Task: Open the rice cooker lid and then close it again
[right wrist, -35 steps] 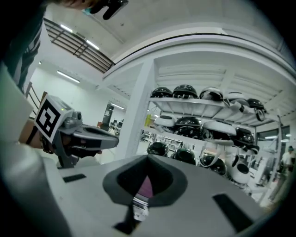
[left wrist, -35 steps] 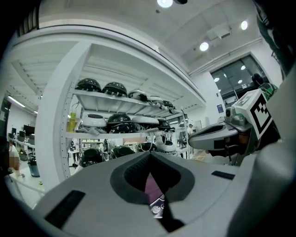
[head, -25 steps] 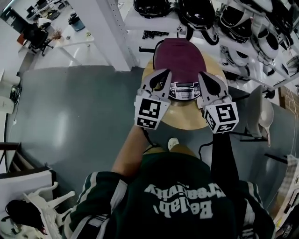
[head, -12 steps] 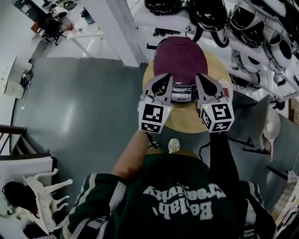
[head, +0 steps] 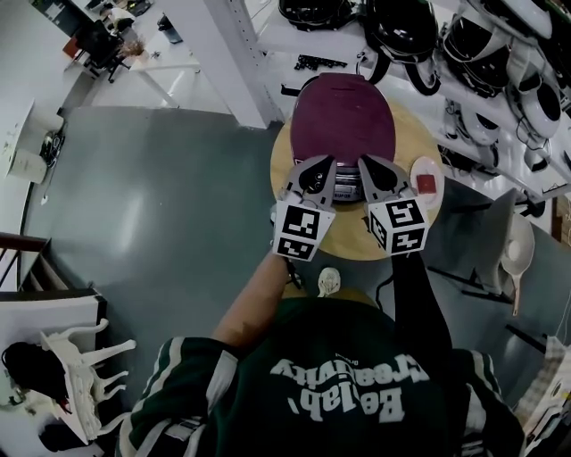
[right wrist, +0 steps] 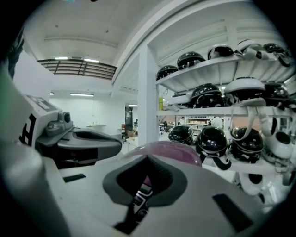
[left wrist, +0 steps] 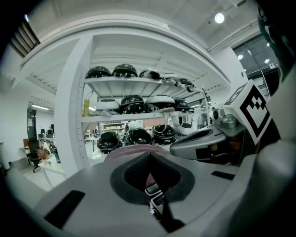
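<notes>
Rice cooker (head: 346, 134) sat on a round wooden bench (head: 348, 243), upper centre of the head view, maroon lid (head: 343, 96) down and closed. Left tool (head: 314, 170) and right tool (head: 370, 170) were side by side over the cooker's front edge. Each had its jaws pressed together on nothing, and the cooker's front panel showed through the notch between the pads in both gripper views. A small white dish (head: 426, 181) with something red in it sat at the bench's right edge.

Room: grey floor (head: 152, 223) around the bench, a white column (head: 227, 54) at upper left of centre, and white shelving (head: 303, 40) across the top right loaded with dark helmets (head: 397, 27). White chair (head: 80, 366) at lower left — desks (head: 134, 54) far upper left.
</notes>
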A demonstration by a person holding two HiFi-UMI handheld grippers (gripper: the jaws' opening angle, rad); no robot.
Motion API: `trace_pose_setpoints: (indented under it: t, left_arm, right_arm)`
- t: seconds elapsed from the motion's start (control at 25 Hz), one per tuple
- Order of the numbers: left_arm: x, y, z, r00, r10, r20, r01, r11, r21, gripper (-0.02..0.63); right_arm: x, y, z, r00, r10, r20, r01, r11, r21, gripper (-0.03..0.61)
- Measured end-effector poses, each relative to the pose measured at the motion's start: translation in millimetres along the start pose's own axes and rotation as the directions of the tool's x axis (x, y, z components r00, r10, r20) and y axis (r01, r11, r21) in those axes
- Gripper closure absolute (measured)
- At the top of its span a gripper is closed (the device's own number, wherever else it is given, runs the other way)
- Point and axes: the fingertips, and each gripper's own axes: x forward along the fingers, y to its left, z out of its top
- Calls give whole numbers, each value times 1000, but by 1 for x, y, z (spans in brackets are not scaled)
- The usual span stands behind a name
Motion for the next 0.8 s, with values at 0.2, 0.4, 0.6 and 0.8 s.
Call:
trace_pose_setpoints:
  t: [0.2,0.4,0.6,0.8]
  left_arm:
    - [5,-2,-16,999,-4,-54,3,1000,-22,615]
    - [9,-4,-36,993,-12,-117,6,999,-47,615]
    - [11,-9,-49,987,-39,-154,32,998,-48,614]
    - [15,-10,-57,983,-50,-176,40,997,-61,615]
  right_arm:
    - [8,9,-16,997,31,-74,-32,999,-14,574]
    - [14,11,-32,988,42,-147,-44,999,-8,574]
    - [17,11,-46,980,45,-195,-44,999,7,575]
    - [20,12,-51,977,59,-204,-59,998,7,574]
